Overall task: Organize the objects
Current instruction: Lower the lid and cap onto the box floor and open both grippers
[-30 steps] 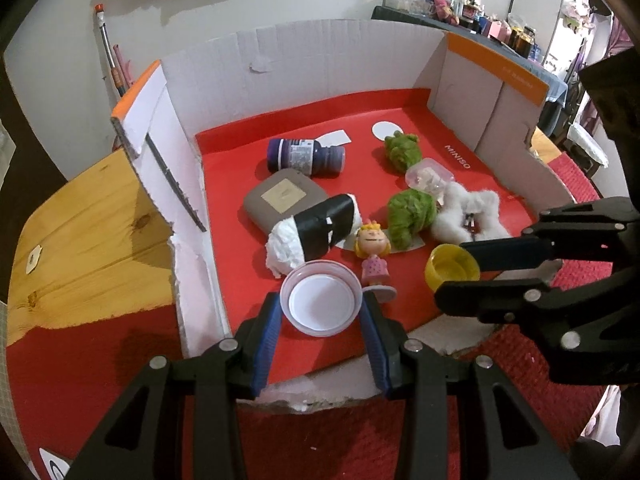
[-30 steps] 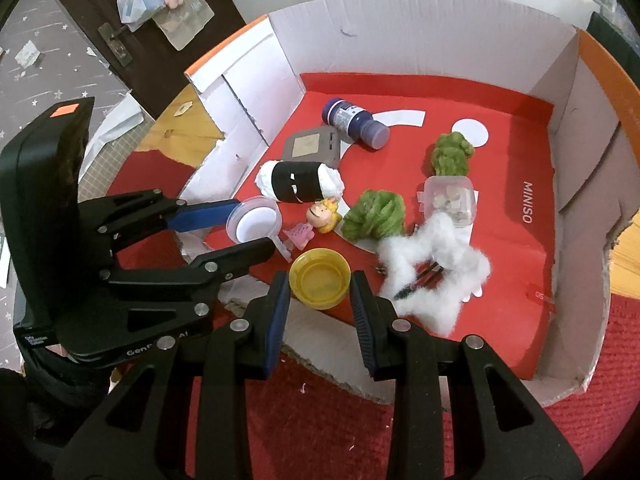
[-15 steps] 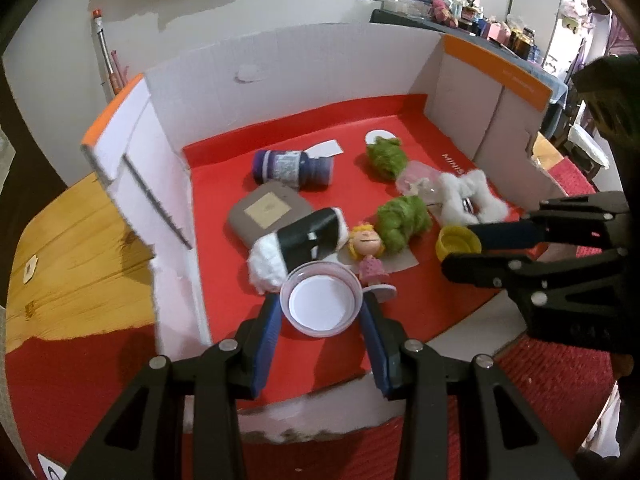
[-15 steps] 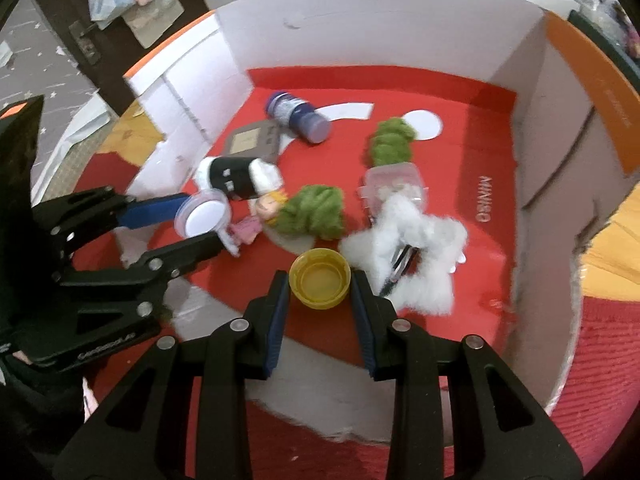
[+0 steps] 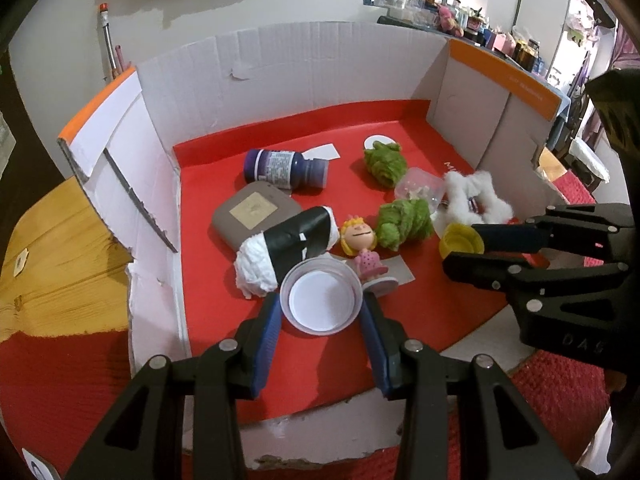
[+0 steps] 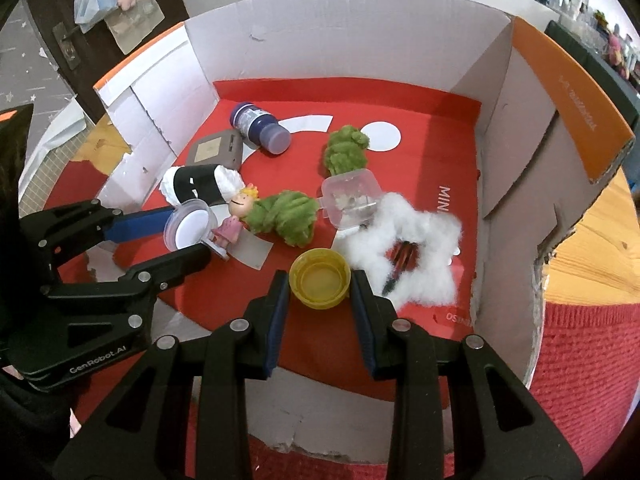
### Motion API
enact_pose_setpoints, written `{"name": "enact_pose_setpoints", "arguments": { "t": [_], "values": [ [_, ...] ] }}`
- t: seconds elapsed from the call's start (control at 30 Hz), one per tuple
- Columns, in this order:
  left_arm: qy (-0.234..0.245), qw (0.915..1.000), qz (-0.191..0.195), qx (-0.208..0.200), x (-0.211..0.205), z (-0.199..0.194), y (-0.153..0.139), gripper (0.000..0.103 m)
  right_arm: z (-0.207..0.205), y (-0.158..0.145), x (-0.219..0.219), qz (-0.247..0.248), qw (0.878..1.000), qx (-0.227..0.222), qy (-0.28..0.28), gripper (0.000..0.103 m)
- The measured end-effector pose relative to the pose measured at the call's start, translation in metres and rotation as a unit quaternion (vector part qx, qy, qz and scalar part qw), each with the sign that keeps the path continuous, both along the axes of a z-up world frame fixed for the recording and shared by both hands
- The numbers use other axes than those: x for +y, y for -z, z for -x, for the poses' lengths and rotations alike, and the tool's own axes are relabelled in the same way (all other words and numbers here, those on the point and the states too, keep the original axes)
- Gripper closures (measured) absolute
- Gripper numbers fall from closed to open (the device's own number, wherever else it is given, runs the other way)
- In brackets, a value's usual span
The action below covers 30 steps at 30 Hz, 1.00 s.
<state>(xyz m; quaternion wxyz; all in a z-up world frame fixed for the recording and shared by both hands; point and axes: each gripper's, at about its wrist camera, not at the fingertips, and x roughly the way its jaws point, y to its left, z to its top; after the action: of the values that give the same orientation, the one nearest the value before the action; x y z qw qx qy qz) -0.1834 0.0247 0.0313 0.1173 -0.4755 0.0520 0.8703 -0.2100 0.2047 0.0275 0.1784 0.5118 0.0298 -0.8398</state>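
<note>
My left gripper (image 5: 321,314) clamps the clear lid (image 5: 321,297); my right gripper (image 6: 320,285) clamps the yellow cap (image 6: 320,283). Both are held over the box (image 6: 340,52) floor, probably for sorting.

A low cardboard box (image 5: 312,68) with white walls and a red floor sits on a wooden tabletop (image 5: 52,248) partly draped in red cloth (image 6: 580,360). On the box floor lie a purple bottle (image 5: 286,168) on its side, a grey case (image 5: 254,216), two green fuzzy clumps (image 6: 286,216), white stuffing (image 6: 420,256), a small clear tub (image 6: 352,196) and a blonde doll (image 5: 362,244).
</note>
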Motion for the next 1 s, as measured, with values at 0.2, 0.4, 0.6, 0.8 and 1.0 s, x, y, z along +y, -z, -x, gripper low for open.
{"name": "enact_pose_setpoints", "arguments": {
  "t": [0.2,0.4,0.6,0.8,1.0],
  "values": [
    [-0.001,1.0000,-0.001,0.004,-0.001,-0.001,0.001,0.061,0.000,0.003,-0.003,-0.002,1.000,0.003,0.000,0.073],
    [-0.001,1.0000,-0.007,0.005,-0.003,0.000,0.001,0.061,0.000,0.000,-0.008,-0.002,1.000,0.004,0.002,0.073],
    [-0.003,0.9999,-0.004,0.009,-0.002,0.000,0.001,0.059,0.002,0.000,-0.014,0.001,1.000,0.006,0.001,0.073],
    [-0.006,0.9998,-0.006,0.018,-0.004,-0.003,-0.003,0.054,0.001,-0.002,-0.016,-0.003,1.000,0.012,-0.003,0.070],
    [-0.009,0.9994,0.000,0.032,-0.005,-0.009,-0.010,0.046,-0.002,-0.007,-0.013,0.000,1.000,0.020,-0.003,0.053]
  ]
}}
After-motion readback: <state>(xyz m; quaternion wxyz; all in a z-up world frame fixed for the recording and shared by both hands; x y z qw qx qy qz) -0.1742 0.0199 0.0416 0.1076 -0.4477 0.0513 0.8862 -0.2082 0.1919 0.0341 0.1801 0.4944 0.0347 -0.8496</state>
